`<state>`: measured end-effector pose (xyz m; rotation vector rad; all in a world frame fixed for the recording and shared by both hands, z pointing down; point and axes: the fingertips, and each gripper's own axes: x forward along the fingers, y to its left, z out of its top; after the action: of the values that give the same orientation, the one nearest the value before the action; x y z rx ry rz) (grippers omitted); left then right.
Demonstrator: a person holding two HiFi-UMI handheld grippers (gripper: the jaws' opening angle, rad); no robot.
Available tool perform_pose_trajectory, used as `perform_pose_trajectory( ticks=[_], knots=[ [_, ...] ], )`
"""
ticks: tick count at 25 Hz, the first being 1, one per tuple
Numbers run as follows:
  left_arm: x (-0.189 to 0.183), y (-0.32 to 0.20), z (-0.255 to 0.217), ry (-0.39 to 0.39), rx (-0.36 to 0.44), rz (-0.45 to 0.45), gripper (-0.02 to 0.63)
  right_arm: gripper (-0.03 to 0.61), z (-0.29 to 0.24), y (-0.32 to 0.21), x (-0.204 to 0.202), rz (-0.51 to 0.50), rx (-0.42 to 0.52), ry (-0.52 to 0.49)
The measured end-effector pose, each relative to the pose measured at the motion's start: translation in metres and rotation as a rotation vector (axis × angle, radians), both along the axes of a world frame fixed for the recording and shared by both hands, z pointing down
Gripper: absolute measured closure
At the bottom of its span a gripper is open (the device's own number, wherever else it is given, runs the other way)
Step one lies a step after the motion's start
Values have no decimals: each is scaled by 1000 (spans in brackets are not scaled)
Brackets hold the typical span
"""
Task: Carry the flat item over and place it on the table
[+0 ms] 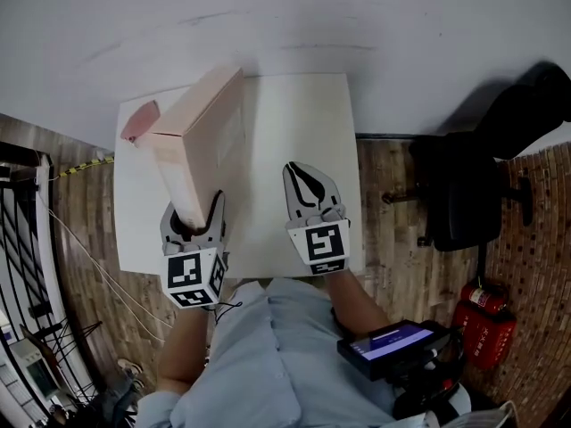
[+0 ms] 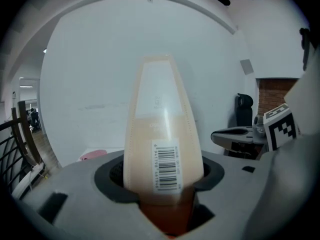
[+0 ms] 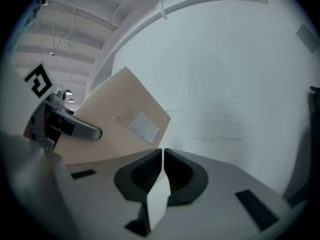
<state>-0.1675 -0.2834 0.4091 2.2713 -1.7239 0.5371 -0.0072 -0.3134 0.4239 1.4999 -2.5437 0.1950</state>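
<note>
Head view: a person stands at the near edge of a white counter [image 1: 294, 123] with a gripper in each hand. The left gripper [image 1: 193, 214] has its jaws clamped on the near, narrow end of a flat tan cardboard box [image 1: 201, 127]. The box stands on edge and slants up and away from the jaws, over the left half of the counter. Whether any part of it touches the top cannot be told. A small pink thing [image 1: 141, 120] lies at the far left corner of the counter, just beside the box's far end.

In the left gripper view the box fills the gap between the jaws, with both pads pressed against its sides. A barcode label [image 2: 166, 166] faces the camera on the box's thin edge.

The right gripper [image 1: 303, 172] hangs over the right half of the counter, apart from the box. In the right gripper view its jaws are pressed together. The box's broad face bears a white label [image 3: 142, 126].

A black office chair [image 1: 468, 194] stands right of the counter, with a red fire extinguisher [image 1: 482, 324] near it.
</note>
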Motion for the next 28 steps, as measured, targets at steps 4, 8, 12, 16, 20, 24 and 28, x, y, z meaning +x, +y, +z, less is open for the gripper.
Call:
perform_pose_trajectory(
  ticks=[4, 8, 12, 16, 20, 24, 28],
  knots=[
    [37, -16, 22, 56, -124, 24, 337, 560, 14, -26, 44, 15, -20, -29],
    [27, -18, 14, 116, -198, 33, 339, 561, 5, -31, 36, 7, -16, -44],
    [20, -19, 13, 244, -331, 50, 337, 561, 5, -30, 29, -3, -35, -48],
    [14, -22, 30, 342, -466, 66, 337, 561, 12, -32, 33, -3, -46, -49],
    [1, -23, 53, 469, -615, 74, 337, 561, 16, -31, 34, 0, -56, -44],
    [-13, -23, 73, 566, -707, 54, 336, 561, 19, -31, 33, -6, -60, -37],
    [-20, -25, 83, 600, -740, 40, 330, 561, 23, -31, 33, 0, -67, -34]
  ],
)
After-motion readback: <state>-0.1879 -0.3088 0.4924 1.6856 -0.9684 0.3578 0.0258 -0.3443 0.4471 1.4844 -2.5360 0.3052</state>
